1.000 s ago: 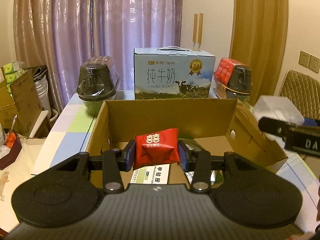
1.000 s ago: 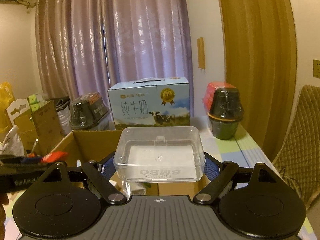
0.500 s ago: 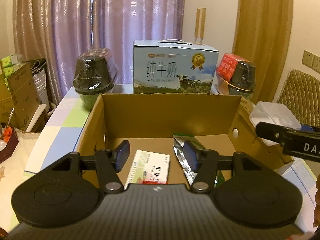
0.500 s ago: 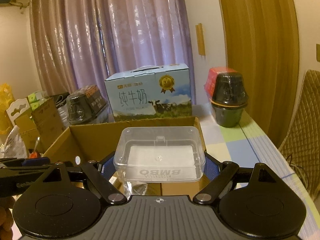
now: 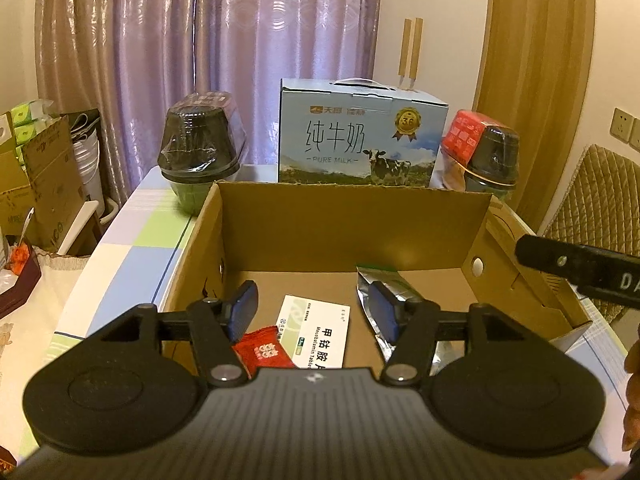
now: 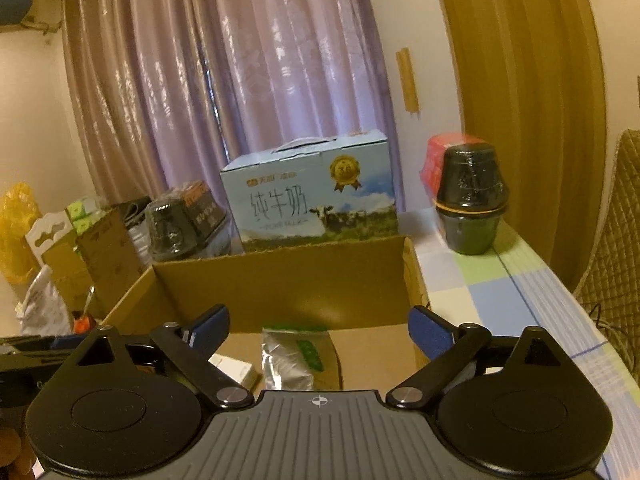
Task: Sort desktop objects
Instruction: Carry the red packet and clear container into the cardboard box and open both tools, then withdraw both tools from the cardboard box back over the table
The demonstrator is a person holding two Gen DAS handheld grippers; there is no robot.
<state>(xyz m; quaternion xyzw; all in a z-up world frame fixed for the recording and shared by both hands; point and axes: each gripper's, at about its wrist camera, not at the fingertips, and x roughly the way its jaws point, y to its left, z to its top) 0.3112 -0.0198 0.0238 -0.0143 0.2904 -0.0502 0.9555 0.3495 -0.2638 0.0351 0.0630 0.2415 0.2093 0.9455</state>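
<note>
An open cardboard box [image 5: 352,216] sits on the table. On its floor lie a red candy packet [image 5: 262,350], a white medicine box [image 5: 320,332] and a silver foil pouch [image 5: 386,280]. My left gripper [image 5: 314,312] hangs open over the near part of the box, empty. In the right wrist view the same cardboard box [image 6: 288,280] is below my right gripper [image 6: 320,330], which is open wide with nothing in it. The foil pouch [image 6: 288,360] and the white medicine box [image 6: 236,370] show there too. The clear plastic case is out of sight.
Behind the box stand a blue milk carton [image 5: 360,140], a black wrapped bowl [image 5: 200,152] on the left and a black-and-red bowl [image 5: 488,152] on the right. The right gripper's body [image 5: 580,268] reaches in over the box's right wall. A quilted chair [image 5: 600,200] stands right.
My left gripper opened and the red packet dropped into the box. My right gripper opened and the clear plastic case left its fingers and the view.
</note>
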